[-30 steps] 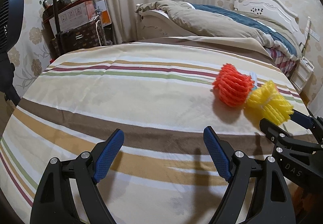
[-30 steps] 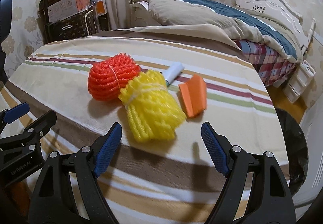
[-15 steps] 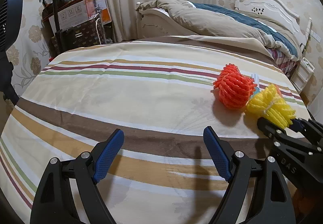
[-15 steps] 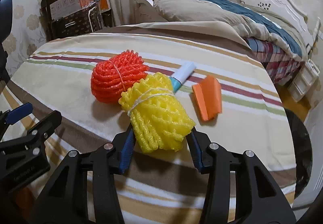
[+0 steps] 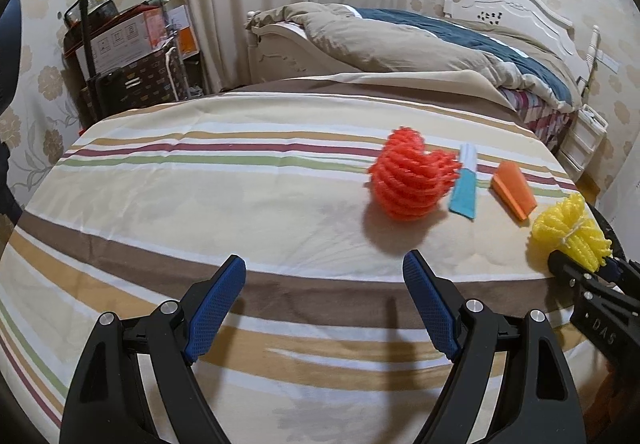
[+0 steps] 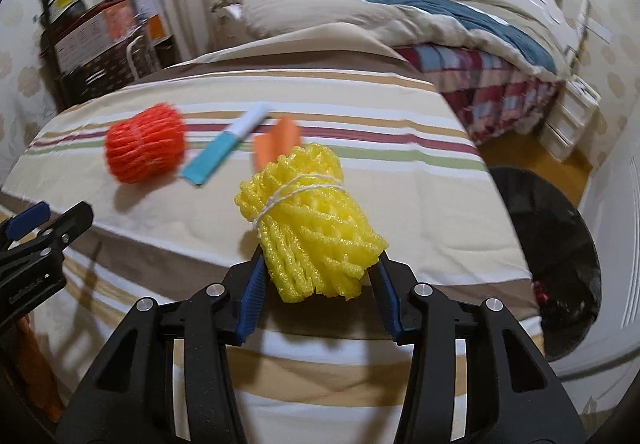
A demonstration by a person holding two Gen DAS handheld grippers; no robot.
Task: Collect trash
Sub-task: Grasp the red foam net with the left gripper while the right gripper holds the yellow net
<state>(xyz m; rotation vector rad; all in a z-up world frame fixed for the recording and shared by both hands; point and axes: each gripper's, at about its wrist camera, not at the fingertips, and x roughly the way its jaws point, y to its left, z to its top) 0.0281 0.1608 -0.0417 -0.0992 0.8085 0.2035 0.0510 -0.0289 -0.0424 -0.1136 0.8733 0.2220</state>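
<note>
Half a second before, the yellow foam-net bundle tied with white string (image 6: 310,222) lay on the striped bedcover (image 5: 200,204) against the red one; now it was lifted clear, clamped between the blue pads of the right gripper (image 6: 318,282), hanging over the bedcover's right edge near the dark bin (image 6: 560,244). The red foam-net ball (image 5: 412,182), the blue-and-white flat wrapper (image 5: 464,188) and the orange folded card (image 5: 514,190) lay uncovered in a row near that edge. The left gripper (image 5: 326,302) hung spread wide and empty above the bedcover's near edge, well left of the bundle
</note>
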